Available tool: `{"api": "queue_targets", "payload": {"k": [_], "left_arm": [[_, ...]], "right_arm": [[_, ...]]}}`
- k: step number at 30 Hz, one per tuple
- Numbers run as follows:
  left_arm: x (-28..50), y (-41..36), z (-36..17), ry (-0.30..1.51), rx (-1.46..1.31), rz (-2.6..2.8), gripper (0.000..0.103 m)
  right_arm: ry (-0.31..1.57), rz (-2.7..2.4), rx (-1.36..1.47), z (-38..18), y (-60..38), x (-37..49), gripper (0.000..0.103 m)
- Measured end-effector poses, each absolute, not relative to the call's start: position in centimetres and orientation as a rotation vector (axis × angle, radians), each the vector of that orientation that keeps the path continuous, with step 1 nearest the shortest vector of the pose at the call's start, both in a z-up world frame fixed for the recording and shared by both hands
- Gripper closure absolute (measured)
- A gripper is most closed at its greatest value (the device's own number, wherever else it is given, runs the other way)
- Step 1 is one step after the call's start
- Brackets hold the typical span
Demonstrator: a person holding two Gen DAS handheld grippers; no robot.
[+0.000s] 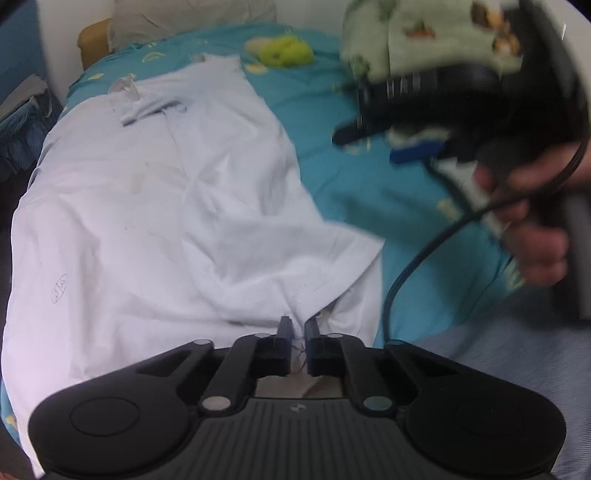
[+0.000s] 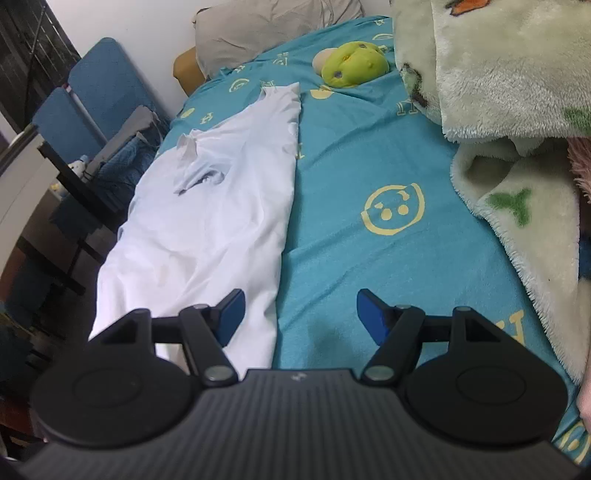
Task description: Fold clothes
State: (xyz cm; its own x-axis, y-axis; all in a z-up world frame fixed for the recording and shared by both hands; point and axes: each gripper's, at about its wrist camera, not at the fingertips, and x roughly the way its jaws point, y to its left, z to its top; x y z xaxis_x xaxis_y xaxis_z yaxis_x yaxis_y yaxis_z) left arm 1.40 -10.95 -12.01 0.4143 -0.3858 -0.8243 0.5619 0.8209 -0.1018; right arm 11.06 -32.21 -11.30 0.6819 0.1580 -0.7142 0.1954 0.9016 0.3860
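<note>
A white shirt [image 1: 166, 206] lies spread along the left side of a teal bed sheet [image 1: 369, 192], collar toward the far end. At the bottom of the left wrist view my left gripper [image 1: 299, 330] is shut on a bunched bit of the shirt's near hem, and the fabric rises in a ridge toward it. A person's hand [image 1: 532, 236] holds my right gripper [image 1: 380, 144], blurred, over the sheet to the right of the shirt. In the right wrist view the right gripper [image 2: 301, 314] stands open over the sheet [image 2: 369, 166], its left finger above the near right edge of the shirt [image 2: 207, 221].
A green plush toy [image 2: 351, 64] and a grey pillow [image 2: 258, 29] lie at the far end of the bed. A fleece blanket [image 2: 509, 92] with green prints is heaped along the right. Blue chairs [image 2: 99, 96] and dark furniture stand beyond the bed's left edge. A black cable [image 1: 424, 251] hangs from the right gripper.
</note>
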Motion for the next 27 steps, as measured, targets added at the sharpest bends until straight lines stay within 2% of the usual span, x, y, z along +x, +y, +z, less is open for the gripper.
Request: {"api": "queue_targets", "payload": {"k": [2, 6, 12, 16, 17, 21, 22, 27], "left_arm": [[1.3, -9.5, -10.0, 0.940, 0.122, -0.604, 0.099], [0.8, -5.3, -7.9, 0.979, 0.040, -0.596, 0.099], [1.7, -3.1, -10.4, 1.217, 0.278, -0.471, 0.101], [1.1, -5.1, -10.2, 1.169, 0.485, -0.478, 0.098], [0.7, -6.0, -9.8, 1.116, 0.506, -0.509, 0.095], [-2.1, -9.9, -7.5, 0.840, 0.568, -0.669, 0.049], [-2.7, -11.0, -7.3, 0.778, 0.577, -0.710, 0.044], [-3.1, -16.6, -9.2, 0.701, 0.710, -0.869, 0.043]], "right_arm": [[0.828, -0.027, 0.465, -11.3, -32.3, 11.1, 0.033], [0.821, -0.033, 0.483, -11.3, -32.6, 11.2, 0.033], [0.820, -0.025, 0.484, -11.2, -32.2, 11.7, 0.033], [0.812, -0.019, 0.481, -10.8, -32.1, 11.4, 0.033], [0.805, -0.018, 0.489, -10.7, -32.3, 11.3, 0.033], [0.743, -0.002, 0.552, -9.1, -33.5, 10.5, 0.033], [0.720, 0.003, 0.557, -8.6, -33.9, 10.2, 0.033], [0.657, -0.013, 0.563, -6.8, -36.7, 8.9, 0.032]]}}
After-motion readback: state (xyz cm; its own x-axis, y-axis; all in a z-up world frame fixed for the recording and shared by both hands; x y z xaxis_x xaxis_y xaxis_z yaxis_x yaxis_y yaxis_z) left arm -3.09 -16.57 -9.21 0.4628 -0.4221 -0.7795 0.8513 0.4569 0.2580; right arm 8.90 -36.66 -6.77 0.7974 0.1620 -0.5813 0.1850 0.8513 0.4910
